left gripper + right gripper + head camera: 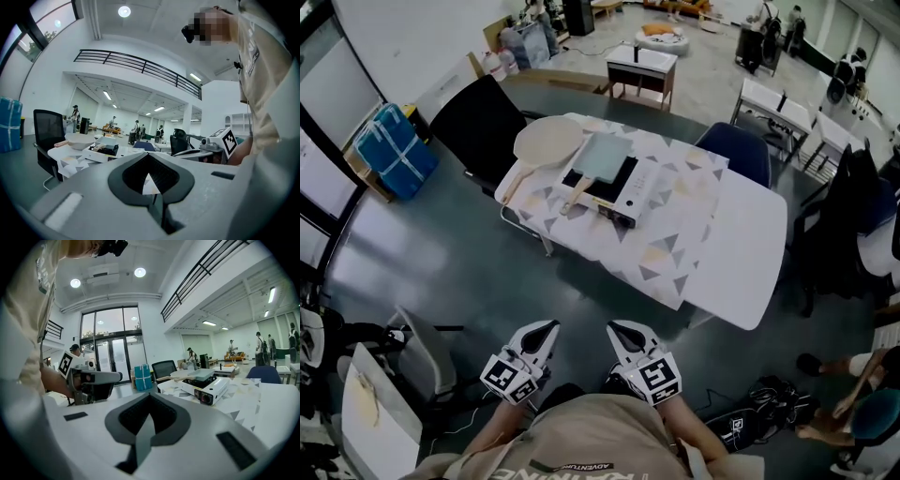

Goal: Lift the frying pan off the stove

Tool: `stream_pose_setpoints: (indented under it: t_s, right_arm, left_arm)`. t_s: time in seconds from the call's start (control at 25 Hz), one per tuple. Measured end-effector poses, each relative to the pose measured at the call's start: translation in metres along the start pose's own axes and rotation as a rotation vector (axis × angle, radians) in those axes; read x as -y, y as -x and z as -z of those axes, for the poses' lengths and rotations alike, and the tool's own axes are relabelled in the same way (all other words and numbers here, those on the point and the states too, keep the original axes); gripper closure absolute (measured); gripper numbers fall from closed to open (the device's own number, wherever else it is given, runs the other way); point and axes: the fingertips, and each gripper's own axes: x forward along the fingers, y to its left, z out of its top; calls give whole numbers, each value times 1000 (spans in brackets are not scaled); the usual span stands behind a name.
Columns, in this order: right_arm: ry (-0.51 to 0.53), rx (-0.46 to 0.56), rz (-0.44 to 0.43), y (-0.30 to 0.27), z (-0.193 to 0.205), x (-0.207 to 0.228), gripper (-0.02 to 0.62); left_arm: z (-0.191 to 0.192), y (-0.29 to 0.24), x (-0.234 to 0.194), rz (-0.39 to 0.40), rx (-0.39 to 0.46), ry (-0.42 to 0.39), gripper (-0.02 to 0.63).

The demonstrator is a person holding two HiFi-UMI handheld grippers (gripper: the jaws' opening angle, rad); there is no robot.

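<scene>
Left gripper [542, 334] and right gripper [624, 334], jaws closed empty, hang well apart from table [741, 246]; round pan [548, 141] lies beside frying pan [602, 157].

Small print "ADVENTURE" — on the person's beige shirt [600, 441]

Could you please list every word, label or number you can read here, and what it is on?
"ADVENTURE": small print on the person's shirt.
Larger shirt print beside it: cut off, not readable.
On the stove: anything printed is too small to read.
Marker cubes on left tool and right tool: patterns only.
</scene>
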Motion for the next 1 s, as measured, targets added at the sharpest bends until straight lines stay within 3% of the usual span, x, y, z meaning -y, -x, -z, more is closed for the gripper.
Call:
stream_pose_setpoints:
  t_s: [0.48,0.72,1.0]
  right_arm:
    - [13,-31,-23,-31,4,10,598]
    - [37,-16,43,-55,-23,19,597]
    - [62,3,95,-92,-48,21,598]
  left_arm:
    - [-2,-5,-29,-31,-25,9,607]
    - [-9,-8,-64,-37,-32,-11,607]
    - [-38,-7,-119,-48,24,-55,607]
